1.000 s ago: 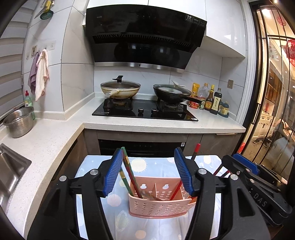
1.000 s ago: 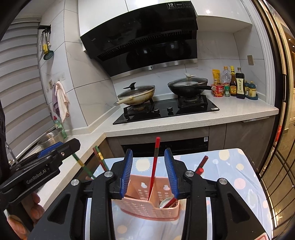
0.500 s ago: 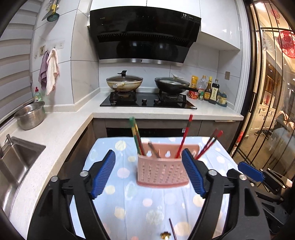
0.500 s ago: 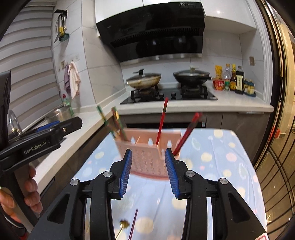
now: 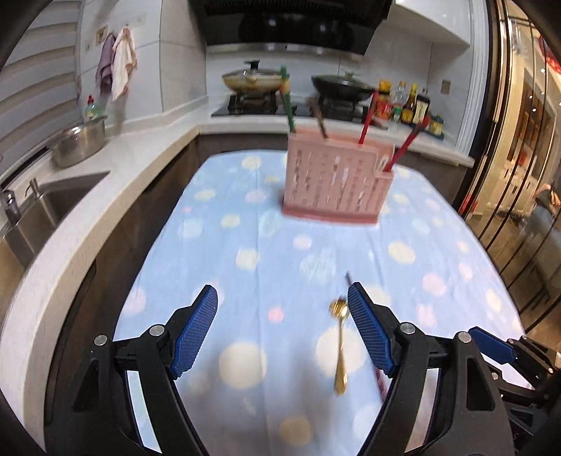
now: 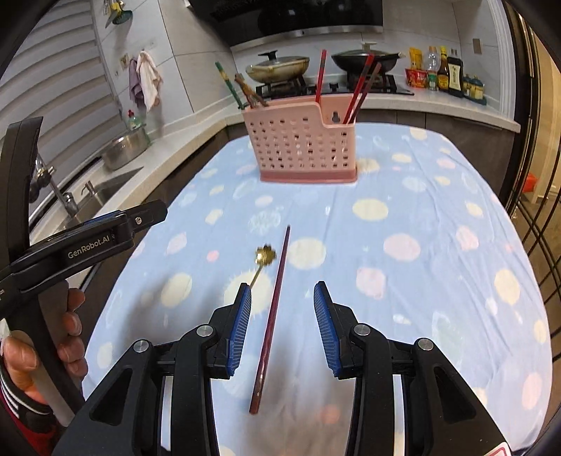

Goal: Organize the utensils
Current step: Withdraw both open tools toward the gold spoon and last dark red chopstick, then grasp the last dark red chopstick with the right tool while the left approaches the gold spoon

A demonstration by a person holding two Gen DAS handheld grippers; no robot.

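One readable mark: "GenRobot.AI".

White lettering, printed on the black side of the left gripper (image 6: pixel 105 235) as seen in the right wrist view, just behind its blue pad. Text runs along the arm, tilted slightly upward to the right. The bottles (image 6: pixel 445 72) on the counter by the stove carry labels, but they are too small and blurred to read in either view. Range hood (image 6: pixel 298 14) front shows no legible print in these frames. The left wrist view is motion-blurred and gives no readable text anywhere. No numbers or signs legible on the pink utensil holder (image 6: pixel 301 147) or the tablecloth (image 6: pixel 420 228).
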